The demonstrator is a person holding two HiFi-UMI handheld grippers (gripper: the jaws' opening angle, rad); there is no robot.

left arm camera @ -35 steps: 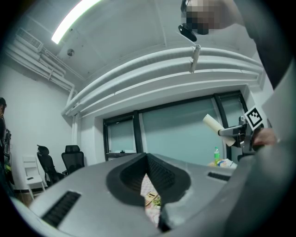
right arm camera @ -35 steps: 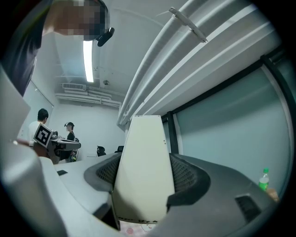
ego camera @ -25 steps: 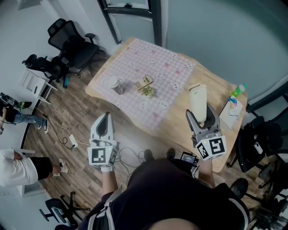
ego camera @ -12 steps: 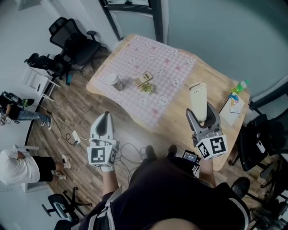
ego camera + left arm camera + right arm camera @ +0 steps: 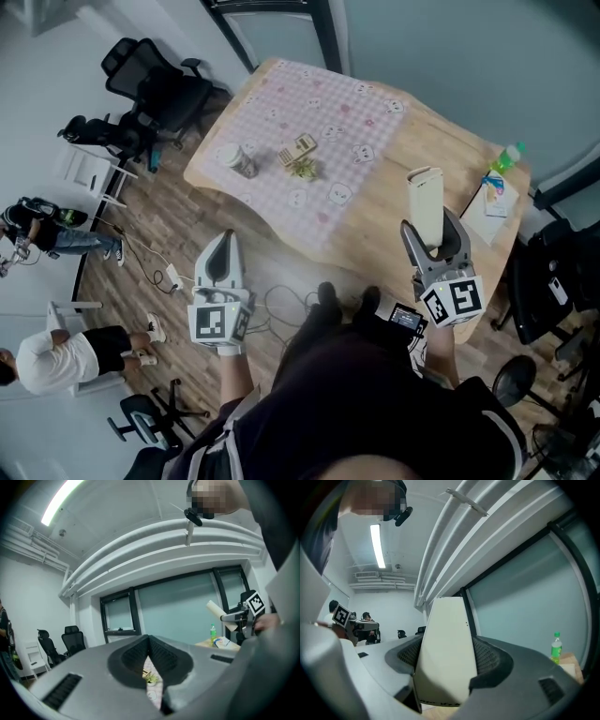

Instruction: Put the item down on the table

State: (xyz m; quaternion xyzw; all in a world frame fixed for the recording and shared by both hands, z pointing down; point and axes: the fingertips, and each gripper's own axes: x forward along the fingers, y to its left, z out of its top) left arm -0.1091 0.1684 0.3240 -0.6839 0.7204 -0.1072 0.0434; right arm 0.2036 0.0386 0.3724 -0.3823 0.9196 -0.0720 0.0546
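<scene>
Head view: right claw (image 5: pixel 430 232) pinches a cream carton (image 5: pixel 425 192) upright over the wooden tabletop (image 5: pixel 398 173), apparently ready to set it down; left claw (image 5: pixel 221 246), pressed together, hangs empty.

The person wears a dark top (image 5: pixel 361 408) with thin pale stripes at the shoulders. The left gripper (image 5: pixel 223 240) and right gripper (image 5: pixel 431 234) share one build: smooth grey moulded shells that taper forward, each with a white cube (image 5: pixel 214 323) behind them printed with black square markers. The gripper views show black ribbed pads (image 5: pixel 161 660) set into the grey jaws, and slotted vents (image 5: pixel 62 691) on the shell. A small black device (image 5: pixel 406 319) sits beside the right cube (image 5: pixel 452 300).
</scene>
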